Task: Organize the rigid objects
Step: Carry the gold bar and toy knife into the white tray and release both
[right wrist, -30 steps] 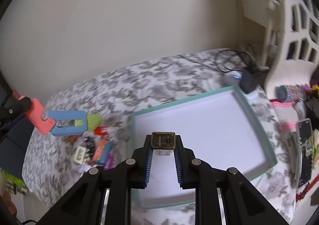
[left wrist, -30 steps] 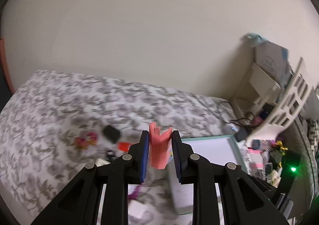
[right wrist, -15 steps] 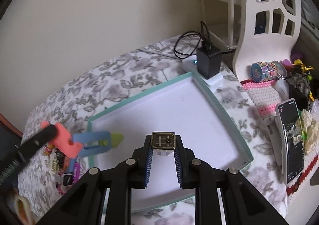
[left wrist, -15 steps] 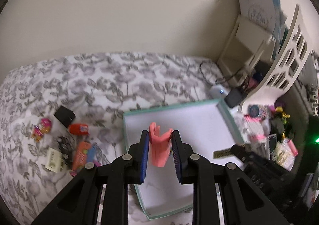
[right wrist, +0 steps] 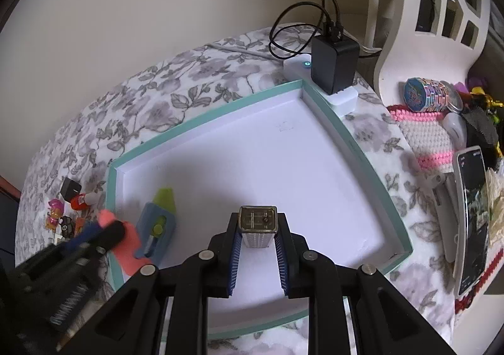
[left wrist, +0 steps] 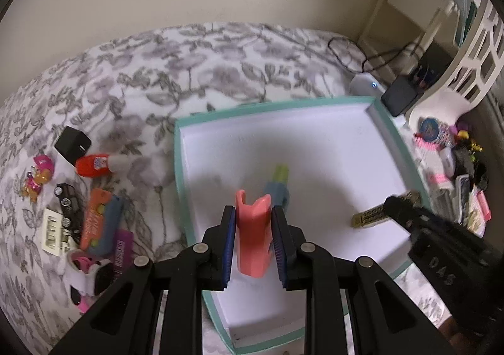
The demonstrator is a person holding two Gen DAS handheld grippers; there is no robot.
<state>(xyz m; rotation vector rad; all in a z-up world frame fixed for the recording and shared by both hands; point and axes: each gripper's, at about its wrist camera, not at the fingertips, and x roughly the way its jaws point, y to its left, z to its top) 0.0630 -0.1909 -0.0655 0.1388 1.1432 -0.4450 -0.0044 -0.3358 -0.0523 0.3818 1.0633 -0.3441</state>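
Left wrist view: my left gripper (left wrist: 254, 238) pinches the pink end of a toy (left wrist: 252, 238) between both blue pads, holding it over the near left part of the teal-rimmed tray (left wrist: 178, 166); its blue and green end points away from me, blurred. My right gripper (left wrist: 389, 207) comes in from the right over the tray with a gold case (left wrist: 373, 216) clamped at its tip. Loose bits lie on the floral bedspread (left wrist: 189, 71) left of the tray: black cube (left wrist: 73, 144), red glue bottle (left wrist: 94, 164), small figure (left wrist: 39, 177).

Right wrist view: my right gripper (right wrist: 258, 235) squeezes the gold case (right wrist: 258, 226) over the near middle of the tray (right wrist: 368, 166). Toy (right wrist: 151, 229) hangs over the tray's left side in my left gripper (right wrist: 110, 233). Black charger (right wrist: 334, 67) sits just past the far corner; phone (right wrist: 471, 216) lies to the right.
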